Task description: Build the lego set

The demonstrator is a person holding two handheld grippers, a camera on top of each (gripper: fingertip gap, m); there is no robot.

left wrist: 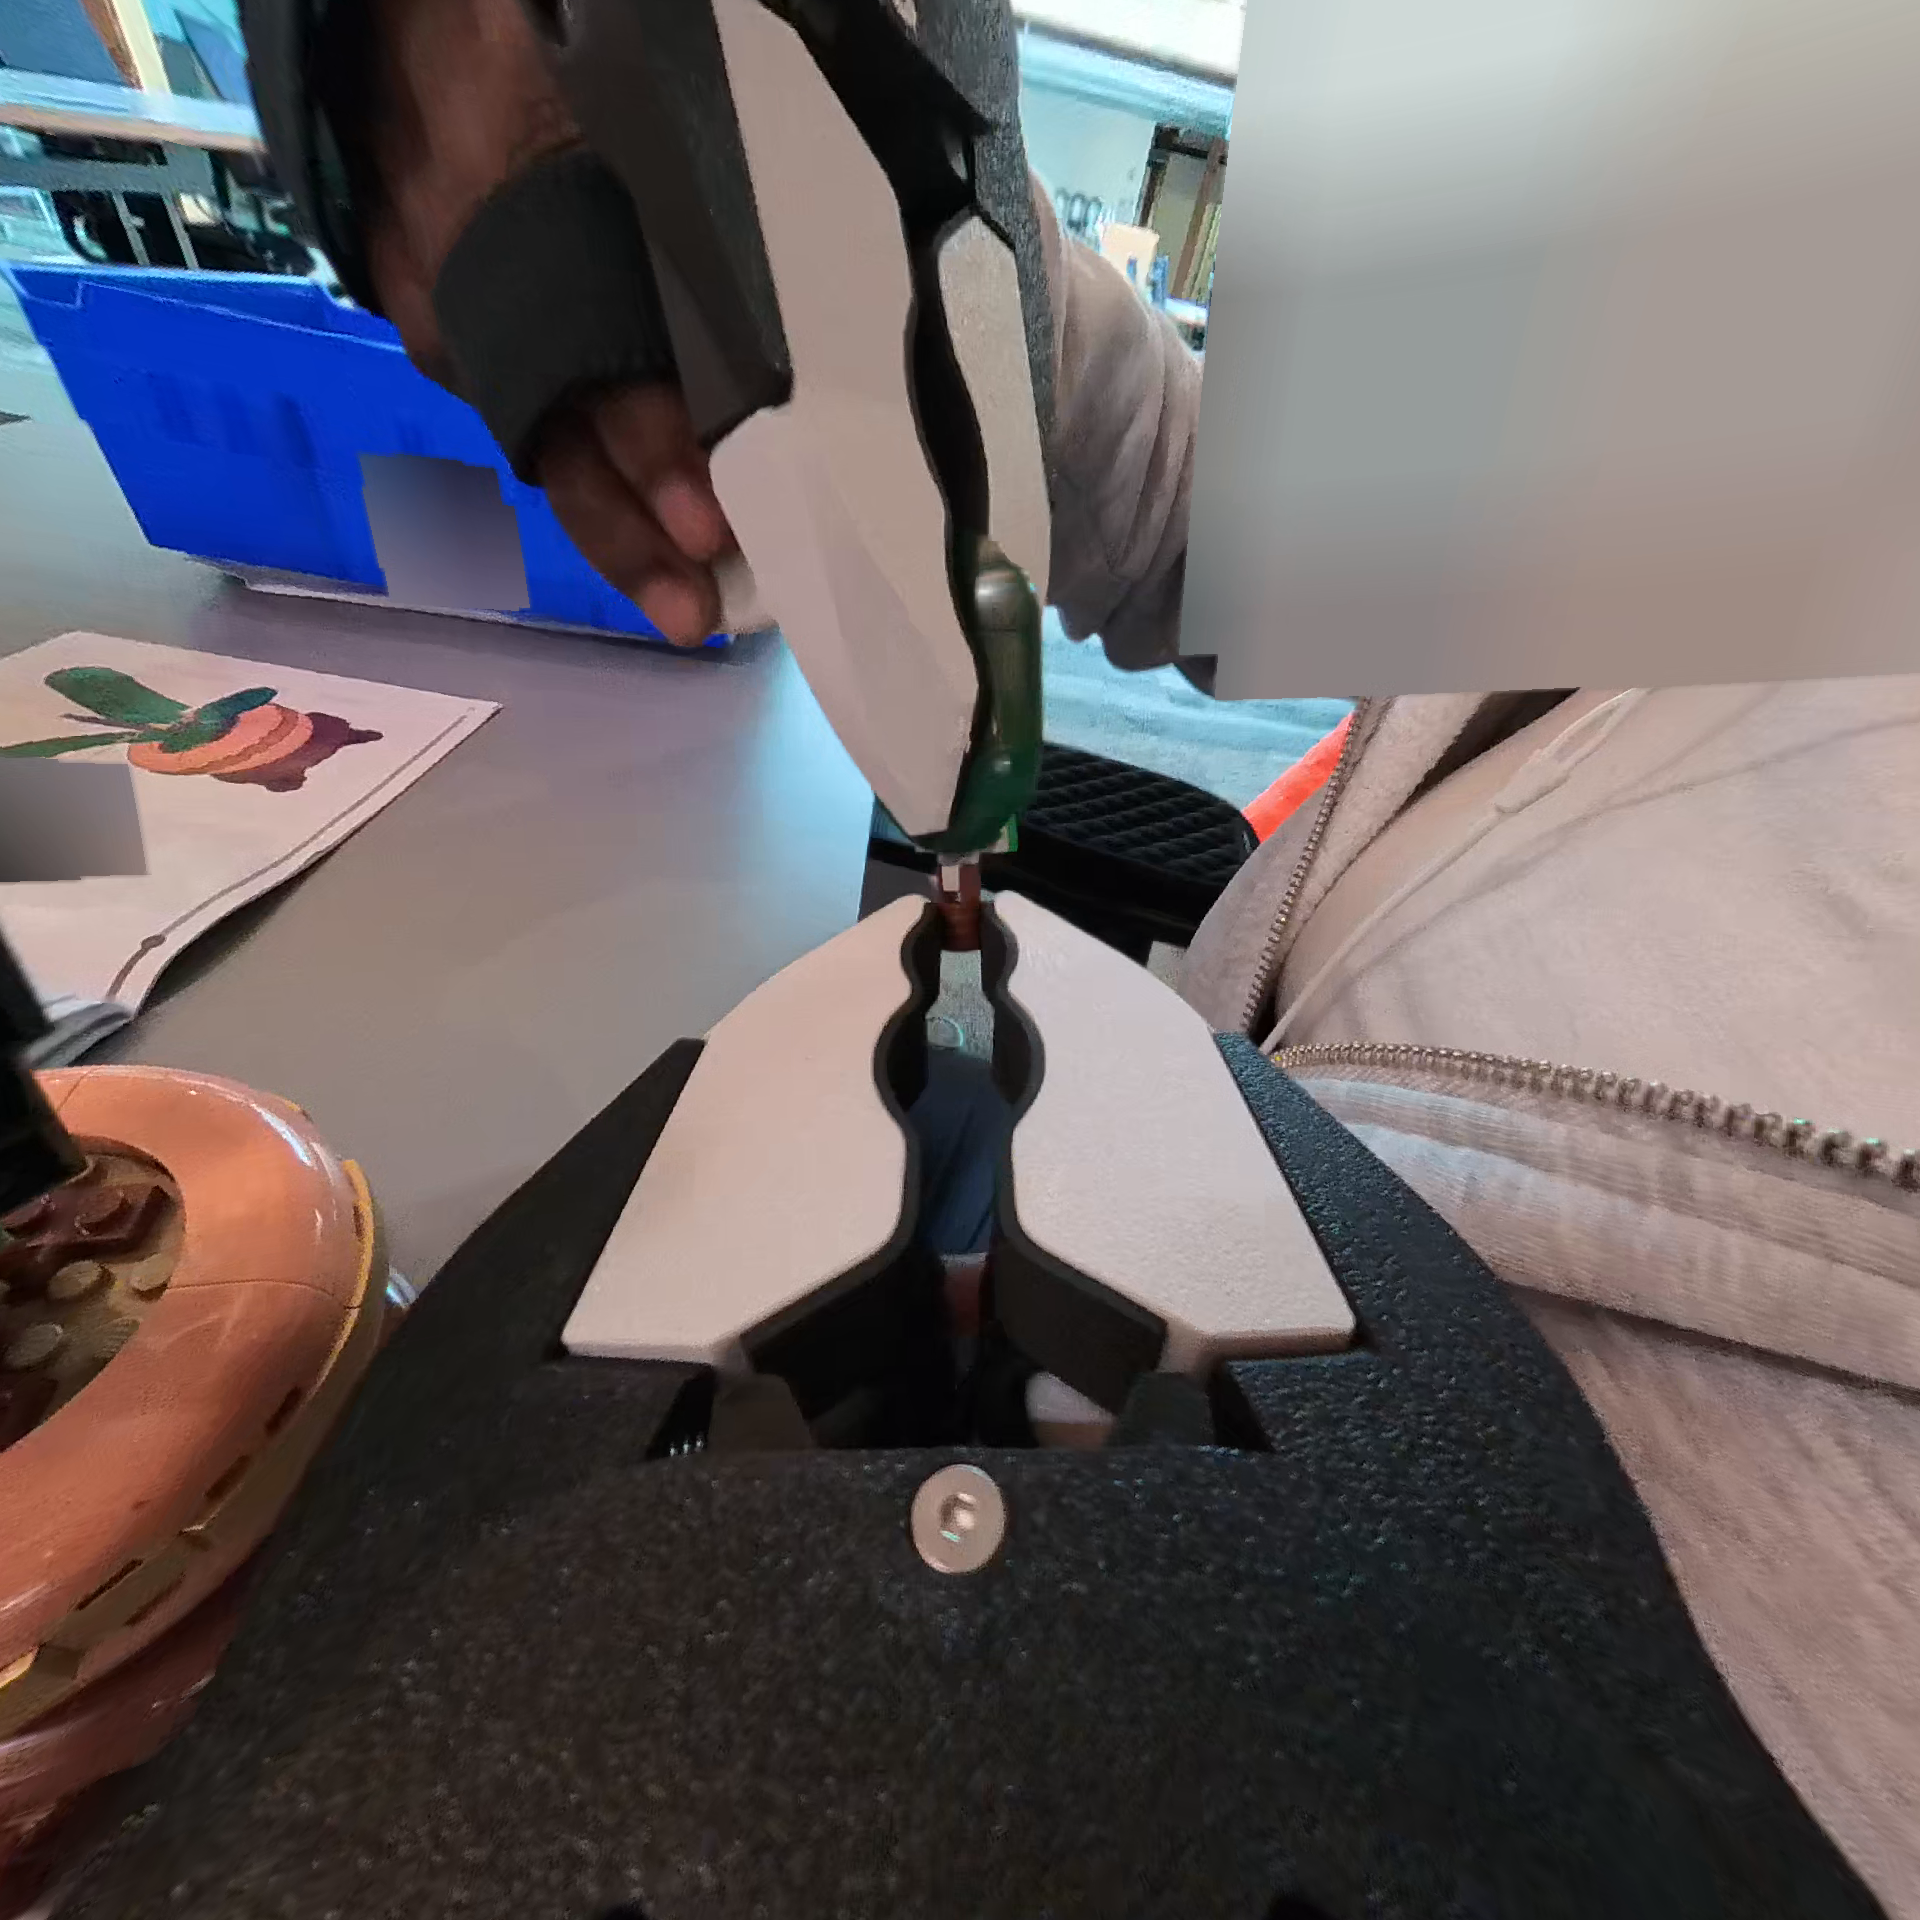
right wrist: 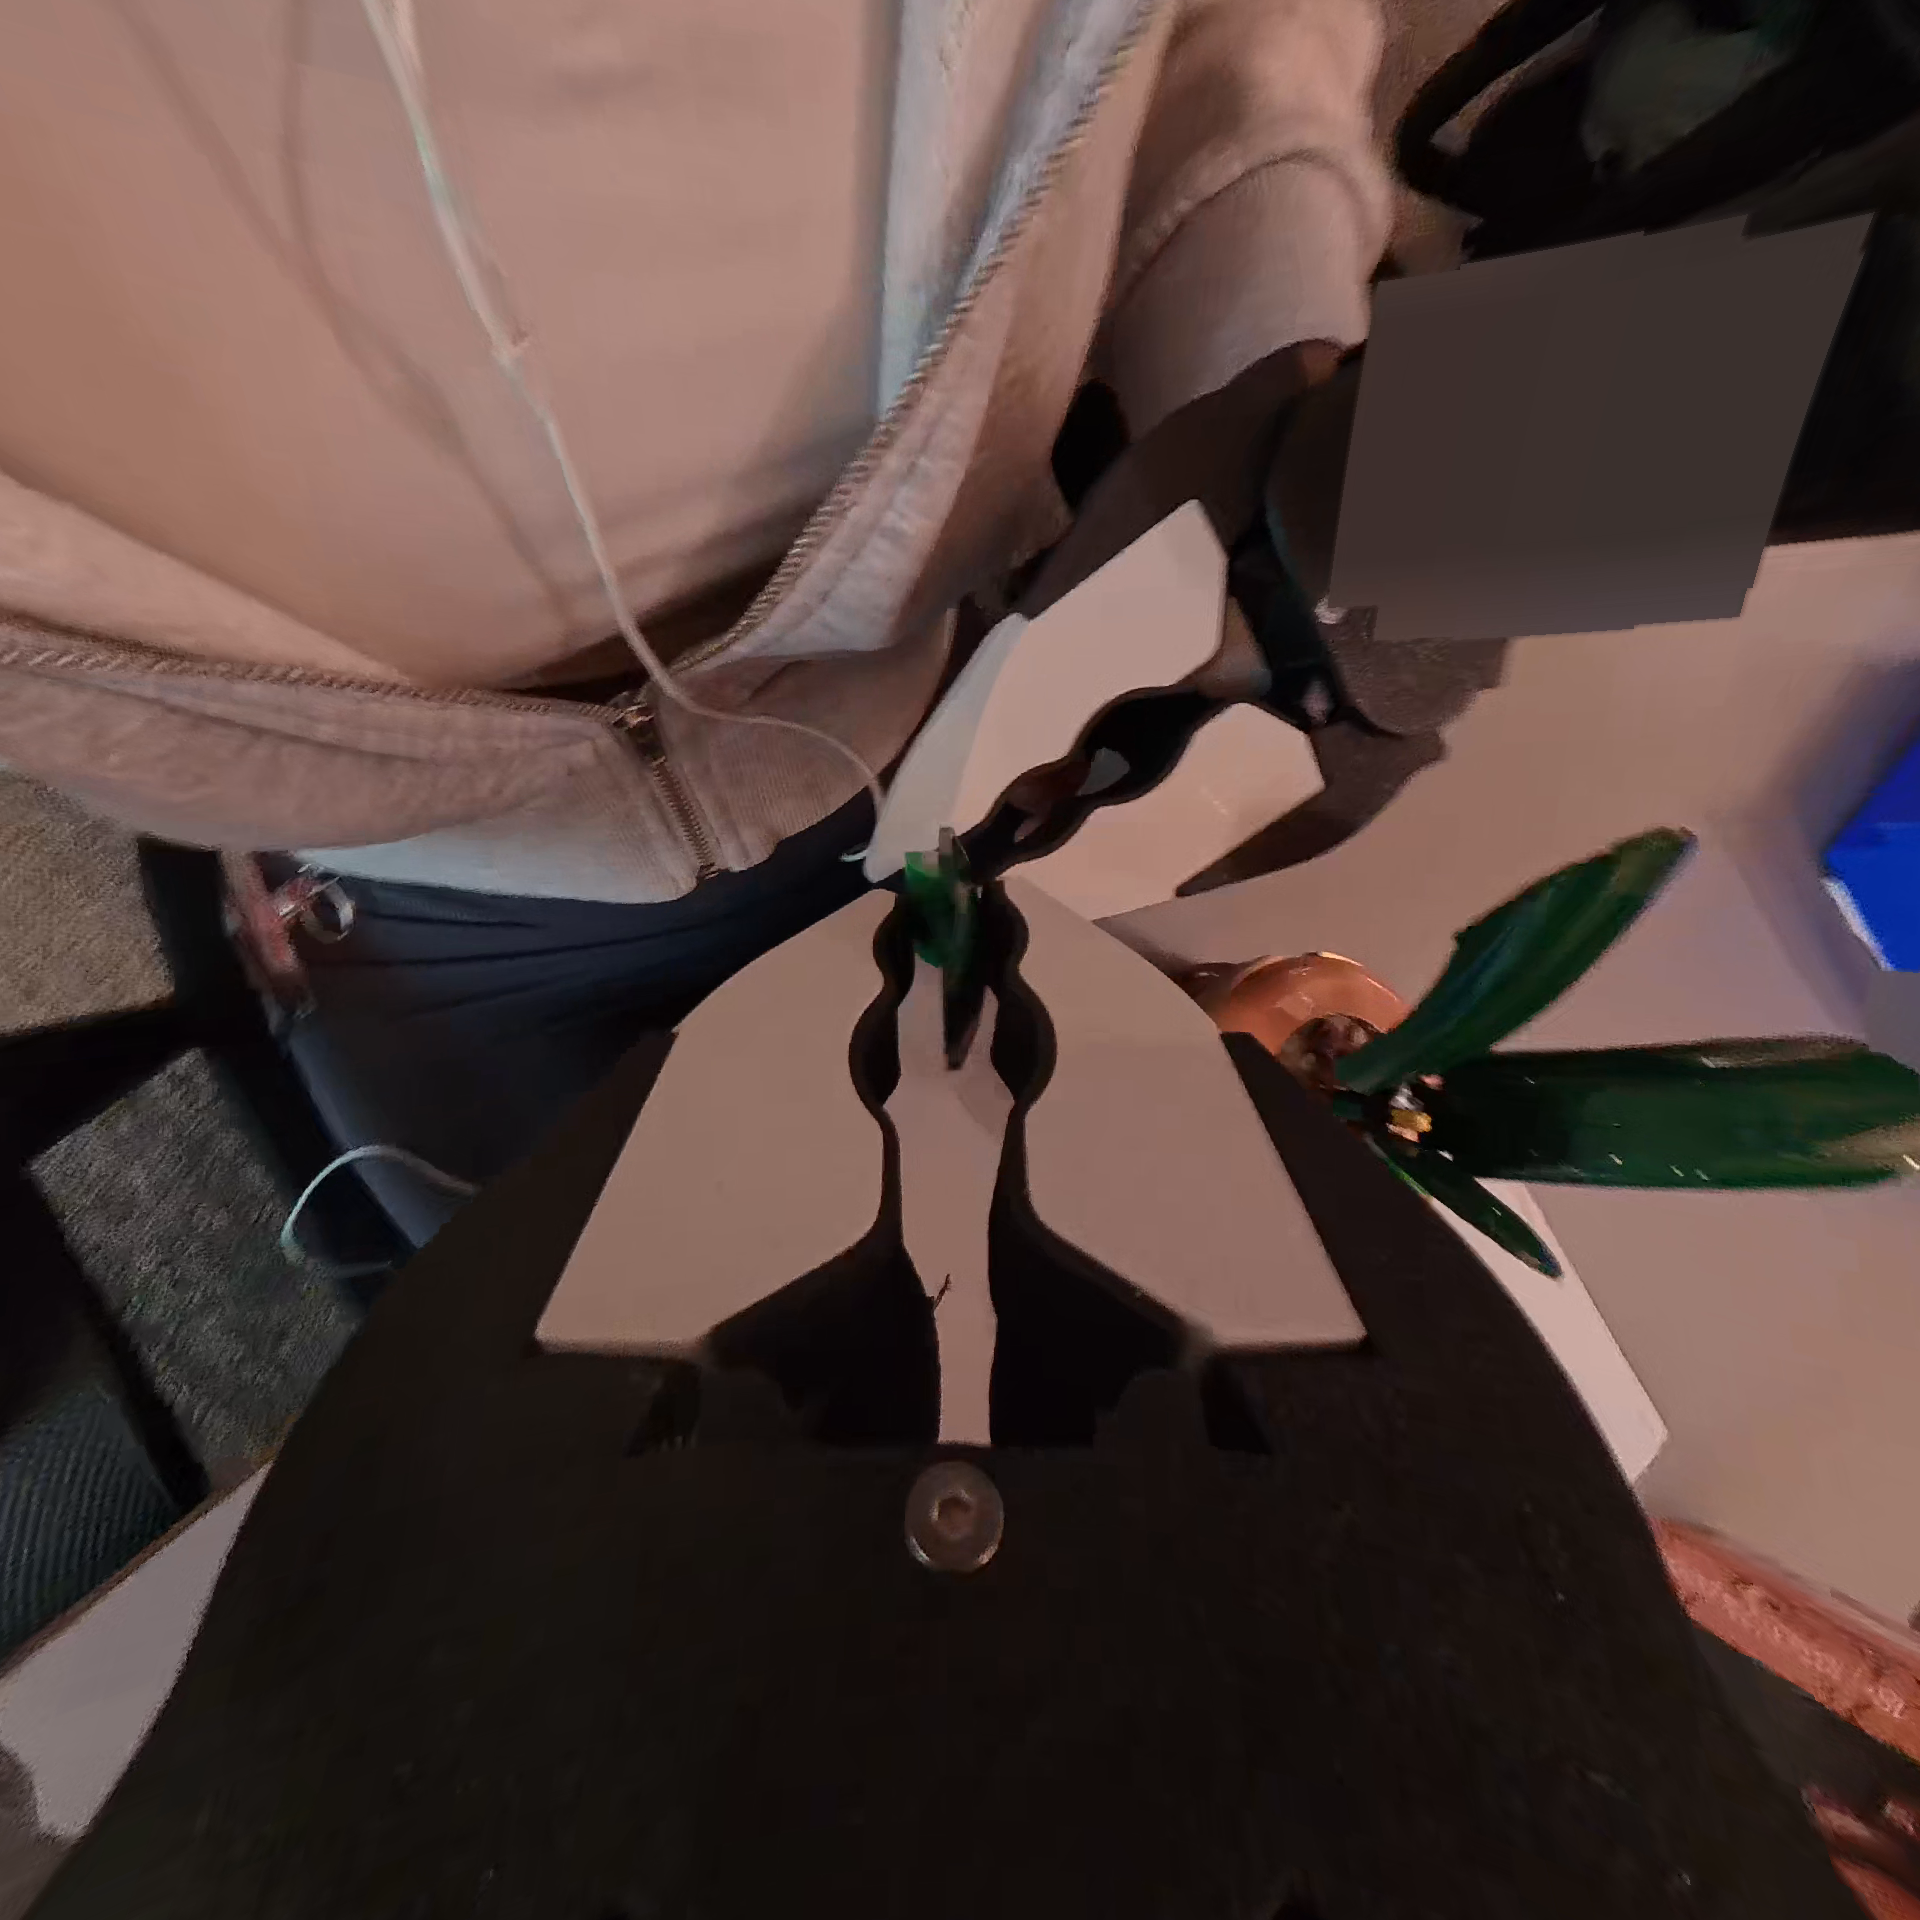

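My left gripper (left wrist: 958, 912) is shut on a small reddish-brown lego piece (left wrist: 958, 914) at its tips. My right gripper (right wrist: 948, 914) is shut on a green lego leaf piece (right wrist: 951, 935). In the left wrist view the right gripper (left wrist: 961, 831) comes down from above with the green leaf (left wrist: 1003, 707) between its fingers, its tip meeting the brown piece. In the right wrist view the left gripper (right wrist: 925, 847) shows just beyond my tips. The orange lego pot (left wrist: 156, 1351) stands at lower left, and in the right wrist view several green leaves (right wrist: 1621, 1070) rise from it.
An open instruction booklet (left wrist: 239, 790) lies on the grey table (left wrist: 623, 831) at left. A blue bin (left wrist: 260, 436) stands behind it. The person's beige zip jacket (left wrist: 1610, 987) fills the right side, close behind the grippers. A black mesh chair part (left wrist: 1132, 821) is beyond the table edge. My two grippers' fingertips are within a few centimetres of each other. The orange lego pot (left wrist: 156, 1351) is about 11 cm from both grippers' fingertips. The right camera catches it too, in the right wrist view (right wrist: 1286, 1028).
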